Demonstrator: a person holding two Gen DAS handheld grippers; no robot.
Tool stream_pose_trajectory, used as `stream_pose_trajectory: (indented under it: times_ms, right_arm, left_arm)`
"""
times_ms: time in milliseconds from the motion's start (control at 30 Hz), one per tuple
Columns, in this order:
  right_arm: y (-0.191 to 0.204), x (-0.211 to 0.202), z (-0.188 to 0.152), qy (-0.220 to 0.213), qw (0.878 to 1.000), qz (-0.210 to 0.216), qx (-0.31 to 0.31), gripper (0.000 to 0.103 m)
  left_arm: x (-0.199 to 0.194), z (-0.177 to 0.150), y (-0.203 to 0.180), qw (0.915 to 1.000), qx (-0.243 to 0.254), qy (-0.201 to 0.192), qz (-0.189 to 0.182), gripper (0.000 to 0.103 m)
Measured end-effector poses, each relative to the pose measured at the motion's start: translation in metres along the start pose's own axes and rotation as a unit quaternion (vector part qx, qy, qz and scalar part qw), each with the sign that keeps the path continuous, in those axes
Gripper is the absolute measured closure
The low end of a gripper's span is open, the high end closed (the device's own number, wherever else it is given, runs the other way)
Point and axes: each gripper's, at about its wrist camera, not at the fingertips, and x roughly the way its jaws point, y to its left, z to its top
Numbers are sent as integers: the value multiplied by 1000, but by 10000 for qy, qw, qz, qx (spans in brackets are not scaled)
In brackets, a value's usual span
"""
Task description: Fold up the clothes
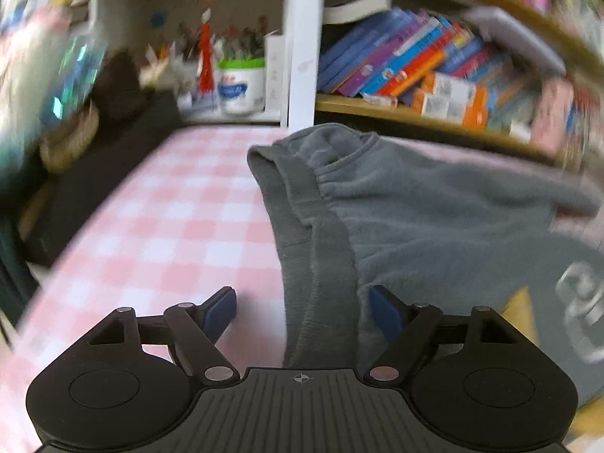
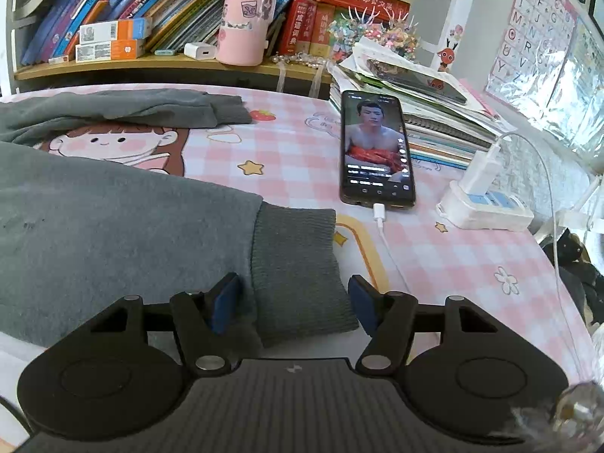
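A grey fleece sweatshirt (image 1: pixel 434 204) lies on the pink checked tablecloth (image 1: pixel 170 226). In the left wrist view its ribbed hem band (image 1: pixel 317 264) runs between the fingers of my open left gripper (image 1: pixel 302 309), which straddles it. In the right wrist view a sleeve (image 2: pixel 113 226) with a ribbed cuff (image 2: pixel 298 264) lies flat, and my open right gripper (image 2: pixel 294 304) straddles the cuff. The other sleeve (image 2: pixel 132 107) lies farther back.
A phone (image 2: pixel 375 151) on a white charging cable (image 2: pixel 392 256) lies right of the cuff. A power strip with charger (image 2: pixel 483 204), a stack of books and papers (image 2: pixel 415 102), a pink cup (image 2: pixel 245 19) and bookshelves (image 1: pixel 434 71) stand around the table.
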Motion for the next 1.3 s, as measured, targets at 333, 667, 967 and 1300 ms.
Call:
stream_pose_trajectory:
  times_ms: [333, 667, 967, 1300]
  right_arm:
    - [45, -19, 9, -386, 9923, 1131, -315, 30]
    - [72, 9, 22, -327, 9899, 1235, -612, 32]
    - [57, 41, 42, -396, 9950, 745, -540, 32]
    - [53, 57, 66, -541, 9962, 552, -406, 26]
  left_arm:
    - [14, 19, 72, 9938, -738, 225, 805, 19]
    - [-13, 0, 81, 9911, -965, 204, 893, 20]
    - [-13, -1, 70, 9941, -830, 132, 683, 17]
    - [-15, 0, 65, 9936, -966, 13, 592, 14]
